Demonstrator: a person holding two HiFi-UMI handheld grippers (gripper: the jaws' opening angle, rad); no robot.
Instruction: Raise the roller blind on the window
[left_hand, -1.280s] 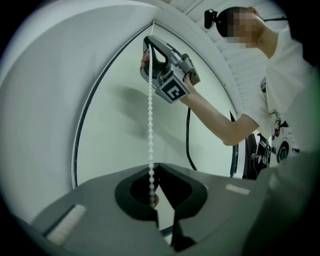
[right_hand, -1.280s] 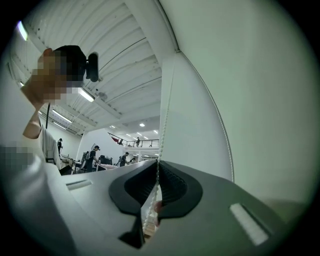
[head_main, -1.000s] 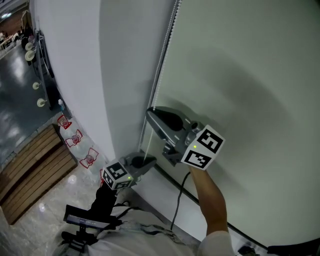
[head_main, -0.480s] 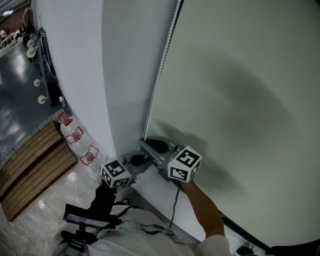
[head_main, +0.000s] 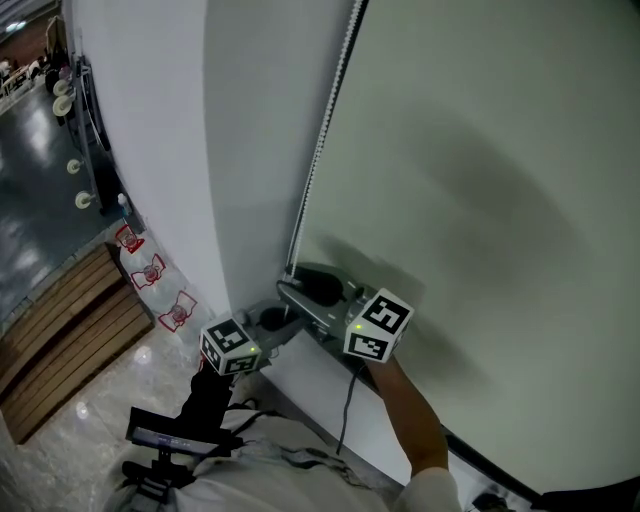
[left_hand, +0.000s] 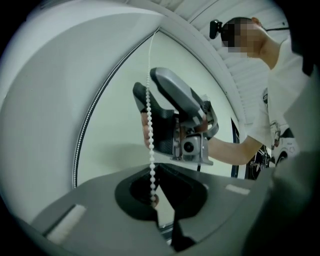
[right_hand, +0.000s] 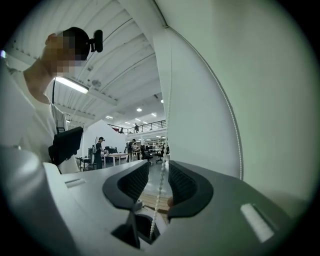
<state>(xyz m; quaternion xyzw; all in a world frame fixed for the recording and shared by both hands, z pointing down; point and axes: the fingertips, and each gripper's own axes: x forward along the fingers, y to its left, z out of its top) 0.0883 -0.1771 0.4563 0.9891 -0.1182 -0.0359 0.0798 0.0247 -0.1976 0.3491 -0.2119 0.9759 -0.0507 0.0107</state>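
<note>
Right hand-held gripper (right_hand: 158, 172) has just opened wide around the bead chain (right_hand: 161, 181) — head view hides that gap.

White short-sleeved shirt (left_hand: 280, 85); black head camera (left_hand: 216, 29); grey left tool (head_main: 284, 320) bearing a black-and-white marker cube (head_main: 228, 347).

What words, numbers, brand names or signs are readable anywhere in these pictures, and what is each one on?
No readable text in any view.
Left marker cube and right marker cube: black-and-white square patterns only, no letters or digits.
Red-and-white objects on the floor: any print is too small to read.
Distant desks in the right gripper view: too small and blurred to read anything.
</note>
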